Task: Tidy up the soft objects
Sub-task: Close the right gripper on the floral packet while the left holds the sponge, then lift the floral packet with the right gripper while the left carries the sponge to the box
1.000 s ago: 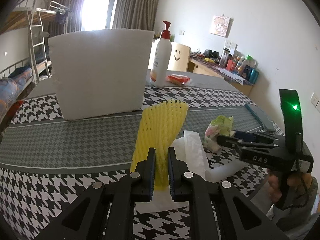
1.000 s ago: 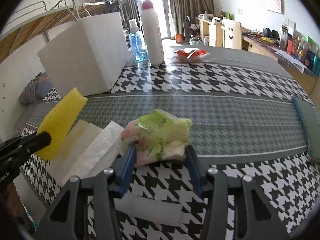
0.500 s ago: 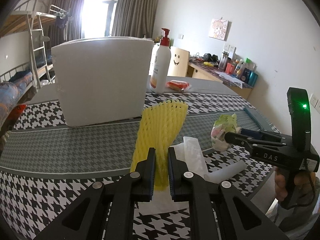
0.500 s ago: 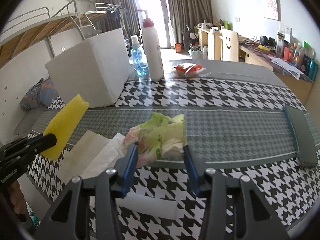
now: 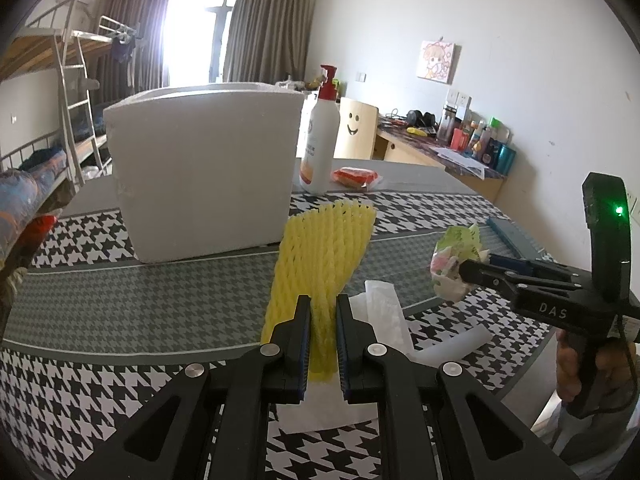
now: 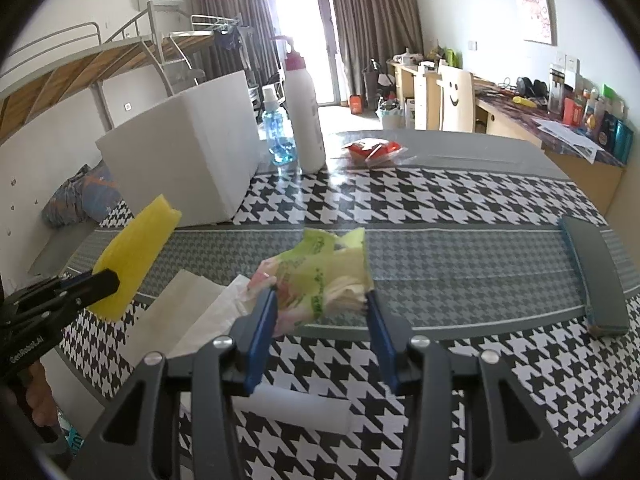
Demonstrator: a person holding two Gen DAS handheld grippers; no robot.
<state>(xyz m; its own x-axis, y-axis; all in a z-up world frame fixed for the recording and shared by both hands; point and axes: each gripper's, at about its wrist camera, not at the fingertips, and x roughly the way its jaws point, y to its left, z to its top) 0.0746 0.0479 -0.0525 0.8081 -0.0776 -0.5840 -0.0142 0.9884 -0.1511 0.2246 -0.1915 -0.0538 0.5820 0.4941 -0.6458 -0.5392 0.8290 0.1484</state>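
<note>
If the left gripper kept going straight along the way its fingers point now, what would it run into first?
Most likely the white foam box. The left gripper, shut on the yellow foam net, points across the table toward the box's right part; depth is unclear, so the net's tip may just pass its right edge.

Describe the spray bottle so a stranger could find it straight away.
Start at the big white foam box at the table's far end. Right of it stands a tall white pump bottle; the spray bottle sits between them. It is the short, clear blue one.

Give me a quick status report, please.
Left claw shut on yellow foam net. Right claw shut on green tissue pack. Both held above table; white foam box ahead, path open.
</note>
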